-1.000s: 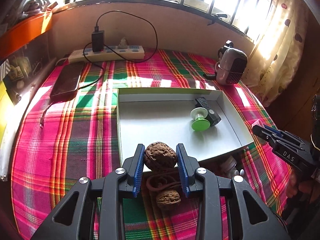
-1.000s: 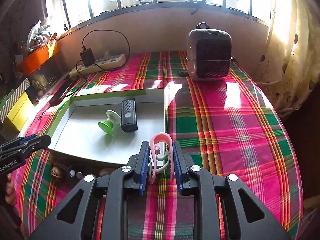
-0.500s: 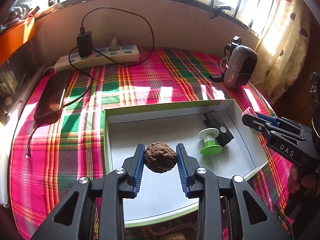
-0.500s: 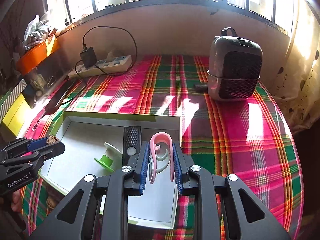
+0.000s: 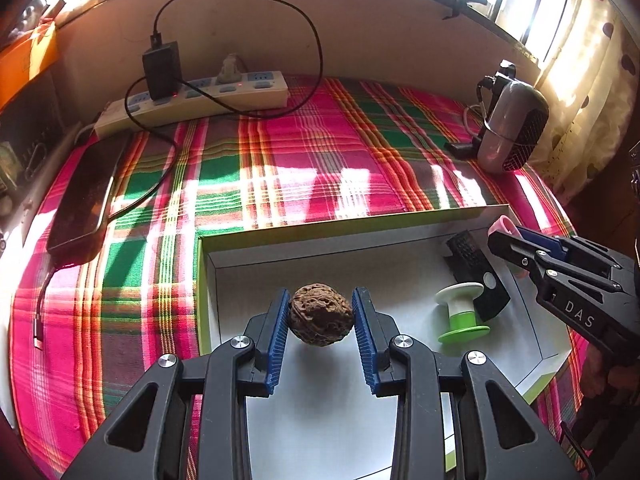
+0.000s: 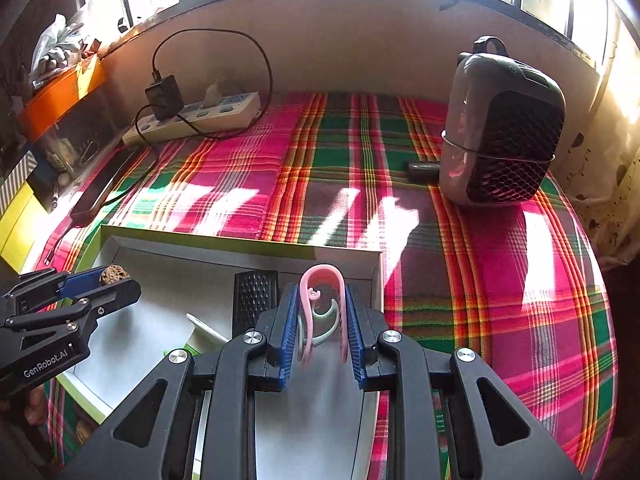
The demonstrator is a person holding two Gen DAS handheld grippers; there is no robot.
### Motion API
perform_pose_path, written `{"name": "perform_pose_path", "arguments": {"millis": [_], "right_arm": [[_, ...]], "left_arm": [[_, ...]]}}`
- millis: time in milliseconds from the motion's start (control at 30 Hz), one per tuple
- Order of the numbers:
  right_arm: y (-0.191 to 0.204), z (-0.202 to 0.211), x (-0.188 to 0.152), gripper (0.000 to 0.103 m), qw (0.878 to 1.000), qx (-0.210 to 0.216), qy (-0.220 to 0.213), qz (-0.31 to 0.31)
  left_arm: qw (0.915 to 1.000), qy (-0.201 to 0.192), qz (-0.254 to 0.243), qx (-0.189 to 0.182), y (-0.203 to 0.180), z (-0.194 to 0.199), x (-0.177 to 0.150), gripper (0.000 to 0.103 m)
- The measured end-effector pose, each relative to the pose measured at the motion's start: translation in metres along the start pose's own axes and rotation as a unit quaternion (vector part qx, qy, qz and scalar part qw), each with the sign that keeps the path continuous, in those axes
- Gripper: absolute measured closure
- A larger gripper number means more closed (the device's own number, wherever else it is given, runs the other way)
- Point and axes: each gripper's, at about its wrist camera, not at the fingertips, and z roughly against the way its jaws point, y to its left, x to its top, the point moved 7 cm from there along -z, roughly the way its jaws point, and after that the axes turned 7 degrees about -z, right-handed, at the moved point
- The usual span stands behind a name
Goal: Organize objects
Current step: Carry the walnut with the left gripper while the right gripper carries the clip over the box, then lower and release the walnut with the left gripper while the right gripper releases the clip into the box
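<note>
Broadly, a surface point(image 5: 320, 168) draped in a pink, green and orange plaid cloth is seen beneath a row of bright windows. On it, a shallow white box point(image 5: 400, 226) with a lime-green rim is set, viewed from its near side by both cameras. A grey portable heater point(image 6: 500, 132) with a black grille is stood on the cloth beyond the box's right corner, well apart from it. A white power strip point(image 5: 200, 100) with a black adapter plugged in is laid along the back wall, and a dark phone point(image 5: 86, 196) is laid flat near the left edge.

Inside the box, toward its right end, a black clip-like object point(image 5: 476, 276) is laid, with a green and white spool point(image 5: 460, 312) just beside it.

The left claw point(image 5: 322, 318) is held above the box floor, its blue pads clamped on a brown walnut point(image 5: 321, 314), which is gripped at both sides and is not in contact with the box. The right claw point(image 6: 322, 316) is held over the box's right end, clamped on a pink curved hook point(image 6: 322, 280); a pale green piece is caught between the pads alongside it.
</note>
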Motion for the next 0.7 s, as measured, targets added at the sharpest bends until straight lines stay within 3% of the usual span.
{"name": "perform_pose_path", "arguments": {"millis": [700], "right_arm": [[0.001,-0.011,-0.002,0.079,1.000,-0.009,0.006,0.003]], "left_arm": [[0.9997,0.009,-0.013,0.021,-0.001,-0.012,0.003,0.073]]}}
